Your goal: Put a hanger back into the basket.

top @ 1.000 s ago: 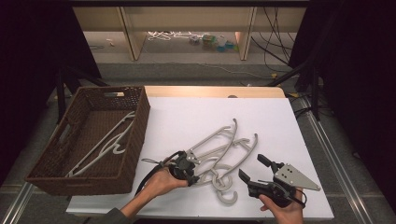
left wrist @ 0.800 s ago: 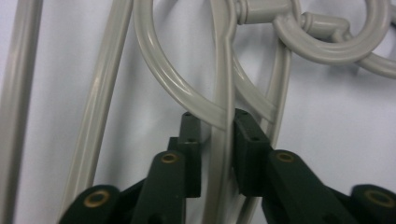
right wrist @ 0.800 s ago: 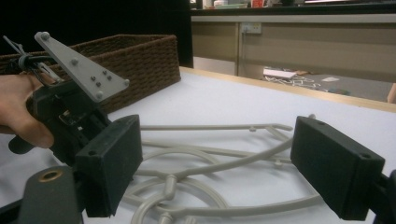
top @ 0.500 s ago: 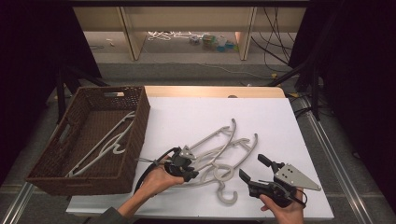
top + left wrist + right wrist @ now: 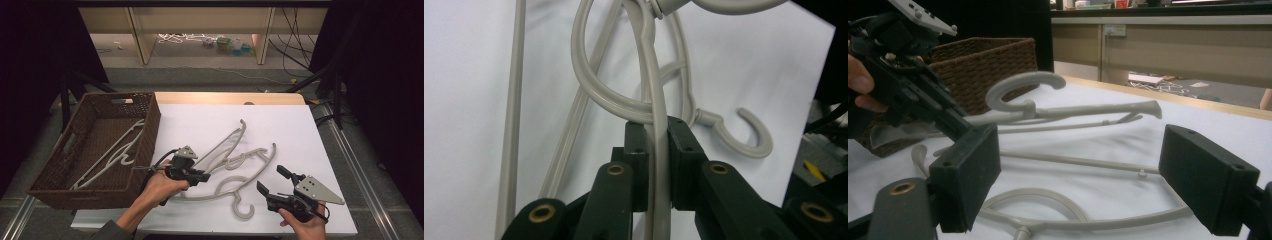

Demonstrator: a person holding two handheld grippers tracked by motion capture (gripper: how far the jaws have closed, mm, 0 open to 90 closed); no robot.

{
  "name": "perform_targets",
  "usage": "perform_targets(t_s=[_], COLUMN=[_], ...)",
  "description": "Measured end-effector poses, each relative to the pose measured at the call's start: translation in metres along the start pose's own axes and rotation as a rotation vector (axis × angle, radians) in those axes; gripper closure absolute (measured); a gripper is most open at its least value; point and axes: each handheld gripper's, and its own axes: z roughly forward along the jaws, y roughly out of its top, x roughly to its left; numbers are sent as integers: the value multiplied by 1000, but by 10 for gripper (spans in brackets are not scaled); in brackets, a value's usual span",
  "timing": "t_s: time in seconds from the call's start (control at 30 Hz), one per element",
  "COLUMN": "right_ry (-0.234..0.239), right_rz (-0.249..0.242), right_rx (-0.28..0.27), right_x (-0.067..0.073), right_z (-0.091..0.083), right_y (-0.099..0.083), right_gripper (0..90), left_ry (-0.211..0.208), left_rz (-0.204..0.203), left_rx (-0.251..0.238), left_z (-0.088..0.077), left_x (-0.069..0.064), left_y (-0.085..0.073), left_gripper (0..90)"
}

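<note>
left tongs (image 5: 653,150) clenched on hanger (image 5: 655,100) arm, seen in left gripper view; right tongs (image 5: 274,181) released.

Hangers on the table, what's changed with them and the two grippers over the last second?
The left gripper, shut on a grey hanger, has drawn back toward the wicker basket, dragging that hanger leftward so its hook has swung nearer the table's front edge. The right gripper has stayed open and in place, holding nothing. The other hangers on the table and the hangers in the basket look unmoved.
</note>
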Motion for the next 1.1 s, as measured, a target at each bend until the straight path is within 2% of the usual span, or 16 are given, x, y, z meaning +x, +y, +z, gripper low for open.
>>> perform_targets(t_s=[0.37,0.47,0.67,0.77,0.87,0.9,1.0,1.1], right_ry=[-3,-13,1,-14,-10,4,7,-7], right_rz=[7,2,13,-2,5,12,18,3], right_rx=[-9,-1,-11,0,19,-19,-8,12], right_x=[-1,-1,0,-1,-2,-1,0,-1], right_z=[0,0,1,1,0,3,3,2], right_y=[0,0,-1,-1,0,-1,-2,-1], right_gripper=[177,177,177,177,177,177,176,176], left_ry=[-50,-56,-77,-86,-90,-91,-94,-89], left_rz=[-59,-58,-60,-65,-68,-65,-60,-47], left_rx=[-64,-75,-115,-140,-166,-171,-188,-192], left_z=[-13,-17,-29,-37,-45,-47,-55,-62], left_x=[2,1,0,0,1,1,0,-2], left_y=[5,7,12,16,19,20,22,25], left_gripper=[812,812,812,812,812,812,812,812])
